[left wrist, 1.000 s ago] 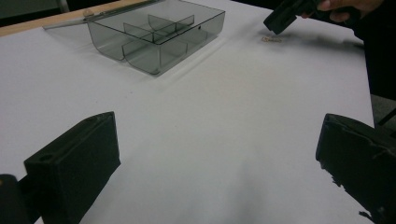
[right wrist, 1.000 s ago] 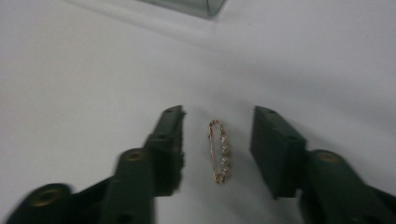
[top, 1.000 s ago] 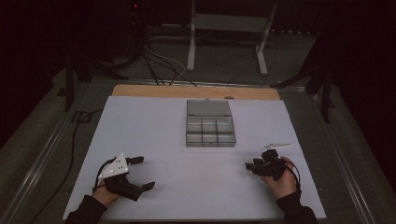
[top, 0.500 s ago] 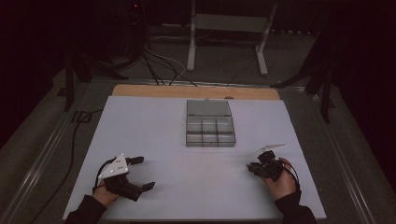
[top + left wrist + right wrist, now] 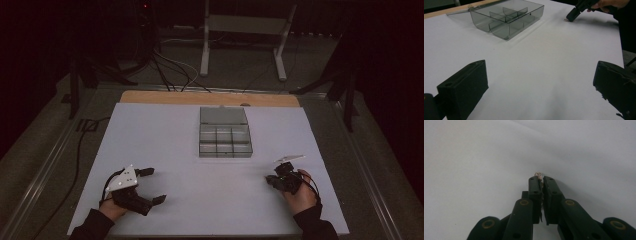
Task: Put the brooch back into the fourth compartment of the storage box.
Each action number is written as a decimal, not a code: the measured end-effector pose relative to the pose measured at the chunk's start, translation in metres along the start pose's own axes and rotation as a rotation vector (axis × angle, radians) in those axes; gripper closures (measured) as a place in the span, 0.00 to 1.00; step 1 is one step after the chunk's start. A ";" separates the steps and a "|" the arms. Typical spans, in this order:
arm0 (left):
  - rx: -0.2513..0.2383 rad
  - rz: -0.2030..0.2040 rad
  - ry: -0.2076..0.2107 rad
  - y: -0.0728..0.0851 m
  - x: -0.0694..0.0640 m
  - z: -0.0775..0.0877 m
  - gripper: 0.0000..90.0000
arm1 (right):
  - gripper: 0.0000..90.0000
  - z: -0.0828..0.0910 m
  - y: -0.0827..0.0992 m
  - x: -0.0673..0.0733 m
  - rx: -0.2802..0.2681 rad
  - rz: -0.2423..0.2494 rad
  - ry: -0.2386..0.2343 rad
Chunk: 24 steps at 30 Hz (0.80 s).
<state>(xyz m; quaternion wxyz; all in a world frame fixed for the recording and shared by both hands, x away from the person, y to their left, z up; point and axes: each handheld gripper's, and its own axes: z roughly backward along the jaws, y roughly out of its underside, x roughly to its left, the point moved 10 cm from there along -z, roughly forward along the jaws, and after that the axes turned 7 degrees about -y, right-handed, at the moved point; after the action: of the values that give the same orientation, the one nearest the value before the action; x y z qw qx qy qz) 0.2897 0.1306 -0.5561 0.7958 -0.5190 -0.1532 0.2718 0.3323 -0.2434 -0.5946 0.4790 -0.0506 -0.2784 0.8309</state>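
High view: the landmark is the grey compartment box (image 5: 225, 132), lid swung back, sitting at the middle of the white worktop (image 5: 165, 130). The right gripper (image 5: 272, 181) lies near the box's front right corner, toward the person's edge, tip down on the sheet. A second ago its jaws stood partly apart in this view; they have just been closing and now sit together. The hand itself has kept its spot. The left gripper (image 5: 152, 186) rests well off the box's front left corner, its 2 jaws spread wide and unchanged, with nothing between them

Left gripper view: the 2 black jaws rise at either side with bare worktop between, so this gripper holds nothing. The box sits ahead at the upper left, its compartments looking empty as far as the tinted walls allow. Beyond its right side the right gripper's tip touches the sheet

Right gripper view: the jaws are pressed together, and a small thin piece (image 5: 538, 174), pinkish and wiry, pokes out at their tips. What it is exactly is too small to tell

Judgement: the closing looks like a pinch pick-up now made. The piece is clamped in the right gripper, front right of the box, and a lift and carry toward a compartment seems the likely next step
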 end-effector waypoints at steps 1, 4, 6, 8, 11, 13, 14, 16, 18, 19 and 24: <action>0.000 0.001 0.000 0.000 0.000 0.000 0.01 | 0.94 0.001 0.000 0.000 -0.003 0.001 -0.001; 0.002 -0.001 -0.001 0.000 0.000 0.000 0.01 | 0.94 0.004 -0.002 0.000 -0.016 -0.002 0.000; 0.002 0.000 0.000 0.000 0.000 0.000 0.01 | 0.94 0.007 -0.004 0.000 -0.031 -0.006 -0.004; 0.003 0.000 -0.001 0.000 0.000 0.000 0.01 | 0.94 0.009 -0.005 0.000 -0.034 -0.009 -0.010; 0.003 -0.001 -0.001 0.000 0.000 0.000 0.01 | 0.94 0.009 -0.005 0.002 -0.034 -0.006 -0.018; 0.003 0.002 -0.001 0.000 0.000 0.000 0.01 | 0.94 0.009 -0.005 0.003 -0.032 -0.002 -0.021; 0.005 0.001 -0.002 0.001 0.000 0.000 0.01 | 0.94 0.009 -0.005 0.004 -0.032 -0.001 -0.022; 0.005 -0.003 -0.001 0.001 -0.001 0.000 0.01 | 0.94 0.009 -0.004 0.006 -0.031 0.002 -0.026; 0.004 -0.001 0.000 0.000 0.000 -0.001 0.01 | 0.94 0.010 -0.005 0.007 -0.040 0.002 -0.029; 0.005 0.000 0.000 0.001 -0.001 -0.001 0.01 | 0.94 0.011 -0.006 0.008 -0.043 -0.001 -0.035; 0.006 -0.001 -0.001 0.001 0.000 -0.001 0.01 | 0.94 0.011 -0.007 0.011 -0.038 0.011 -0.041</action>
<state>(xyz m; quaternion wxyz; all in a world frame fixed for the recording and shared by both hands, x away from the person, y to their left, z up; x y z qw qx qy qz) 0.2897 0.1299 -0.5569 0.7972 -0.5166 -0.1532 0.2724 0.3275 -0.2361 -0.5800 0.4678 -0.0442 -0.3037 0.8289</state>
